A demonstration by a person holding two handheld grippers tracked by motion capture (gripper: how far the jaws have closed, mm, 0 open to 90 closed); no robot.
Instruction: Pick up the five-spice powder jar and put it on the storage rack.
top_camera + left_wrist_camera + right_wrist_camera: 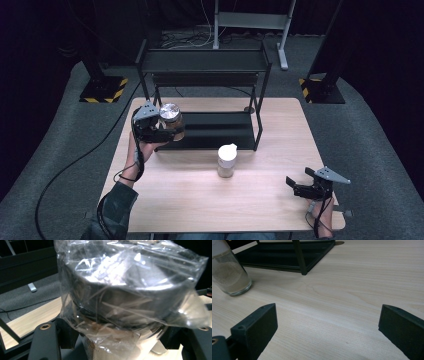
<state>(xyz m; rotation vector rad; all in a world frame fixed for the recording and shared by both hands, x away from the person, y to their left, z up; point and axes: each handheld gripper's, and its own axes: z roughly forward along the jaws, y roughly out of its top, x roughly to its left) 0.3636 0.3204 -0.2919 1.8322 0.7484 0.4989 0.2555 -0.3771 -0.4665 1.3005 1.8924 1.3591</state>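
- Left gripper [167, 131]: jaws clamped on a jar [171, 120] with a silver lid, gripped at the body below the lid. The jar sits upright in the grip, held off the table at the front left corner of the black rack [205, 62].
- Left gripper view: the jar [125, 290] is wrapped in crinkled clear plastic over the lid; brownish contents show through the glass under the lid. The black jaws stand on either side of the jar at the bottom of the view.
- Right gripper [296, 183]: jaws spread wide, nothing between them. It rests low near the front right corner of the table [260, 200], well apart from both jars.
- Right gripper view: the two black jaws frame bare wood of the table [337, 295].
- Second jar [226, 160]: white lid, pale powdery fill, upright on the table just in front of the rack's lower shelf [210, 130], about mid-table. In the right gripper view it [230, 277] stands at the upper left, free of both grippers.
- Rack: two black tiers; the rear legs stand on the table's far edge.
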